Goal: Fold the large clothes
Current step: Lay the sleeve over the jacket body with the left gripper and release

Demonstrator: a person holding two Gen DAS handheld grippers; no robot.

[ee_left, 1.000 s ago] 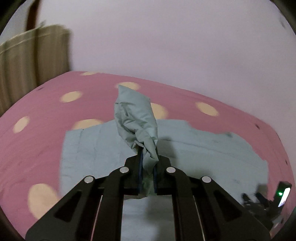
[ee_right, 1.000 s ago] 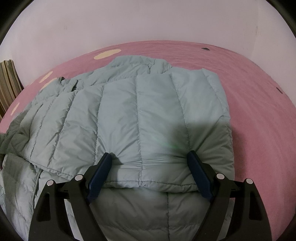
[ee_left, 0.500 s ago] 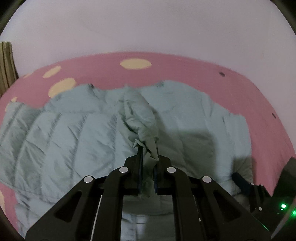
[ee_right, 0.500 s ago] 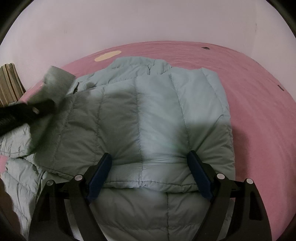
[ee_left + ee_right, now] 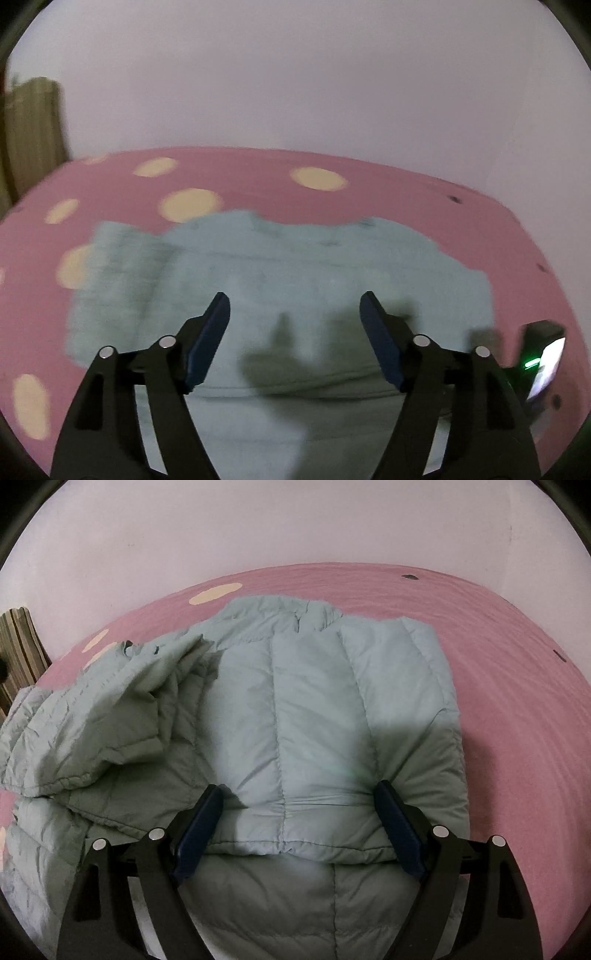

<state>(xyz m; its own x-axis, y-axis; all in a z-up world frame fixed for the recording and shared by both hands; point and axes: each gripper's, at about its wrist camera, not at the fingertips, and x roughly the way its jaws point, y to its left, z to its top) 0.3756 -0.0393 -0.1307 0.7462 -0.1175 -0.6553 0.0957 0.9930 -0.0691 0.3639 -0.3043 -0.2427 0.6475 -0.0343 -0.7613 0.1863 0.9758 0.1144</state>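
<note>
Releasing noted: your left gripper point(image 5: 294, 314), clamped on a bunched sleeve half a second ago, now hovers with fingers apart; the pale-green quilted puffer jacket point(image 5: 314, 716) lies on the pink spotted bed point(image 5: 517, 672) (sleeve folded inward). Your right gripper point(image 5: 299, 805) rests with fingers spread on the jacket's fold.

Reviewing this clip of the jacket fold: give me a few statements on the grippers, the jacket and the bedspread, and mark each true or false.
1. The left gripper is clamped on a bunch of jacket fabric. False: its jaws stand wide apart with nothing between them.
2. The right gripper is open, its fingers pressing on the puffer jacket. True.
3. The jacket is dark blue. False: it is pale grey-green.
4. The bedspread is pink with cream dots. True.
5. A crumpled sleeve lies folded onto the jacket's left part in the right wrist view. True.
6. The jacket hangs on a hanger. False: it lies on the bedspread.
</note>
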